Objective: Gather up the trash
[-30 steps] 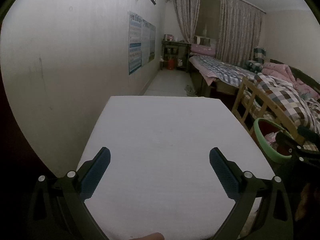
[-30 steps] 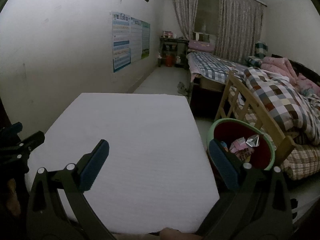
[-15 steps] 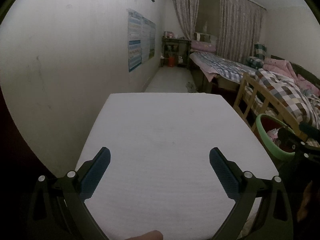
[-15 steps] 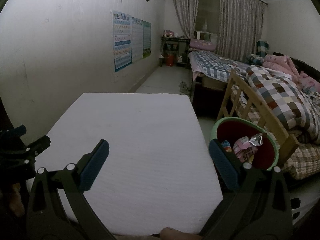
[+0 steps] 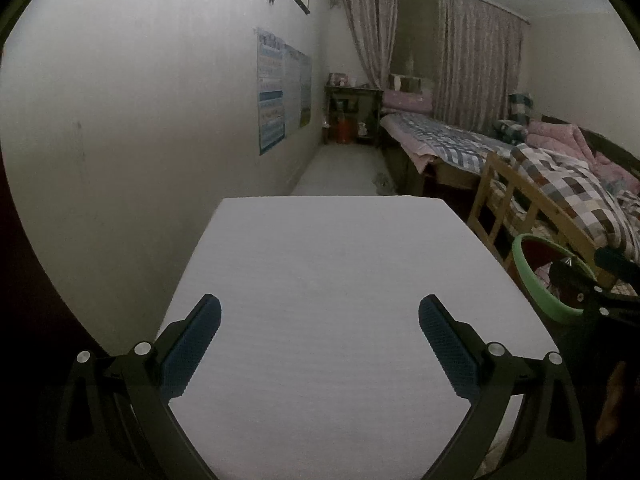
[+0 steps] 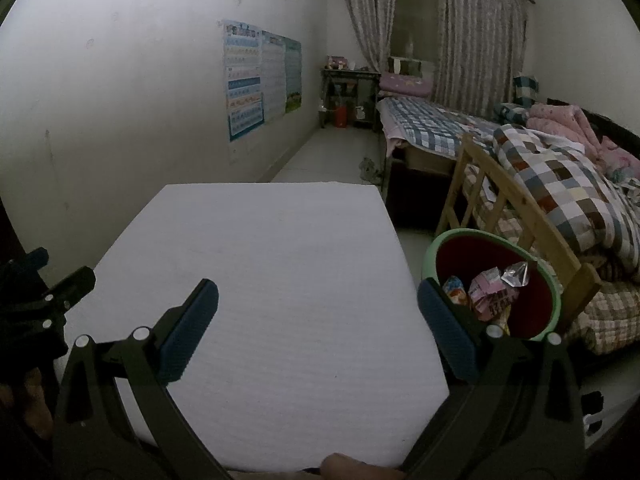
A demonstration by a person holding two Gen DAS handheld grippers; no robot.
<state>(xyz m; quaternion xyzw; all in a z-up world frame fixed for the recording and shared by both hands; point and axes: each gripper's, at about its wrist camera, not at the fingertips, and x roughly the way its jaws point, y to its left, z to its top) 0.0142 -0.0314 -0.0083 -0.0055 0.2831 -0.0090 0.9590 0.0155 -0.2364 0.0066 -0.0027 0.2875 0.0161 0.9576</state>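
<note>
Two grippers, left gripper [image 5: 320, 344] and right gripper [image 6: 318, 330], hang with fingers spread, grasping nothing, above my bare white table [image 6: 260, 280]. Since a second ago both views have drifted only slightly; nothing was picked up. I judge collection finished. Trash [image 6: 490, 292] lies in the green bin [image 6: 554, 312] at four o'clock off the table; wrappers are jumbled, long axis not readable.
</note>
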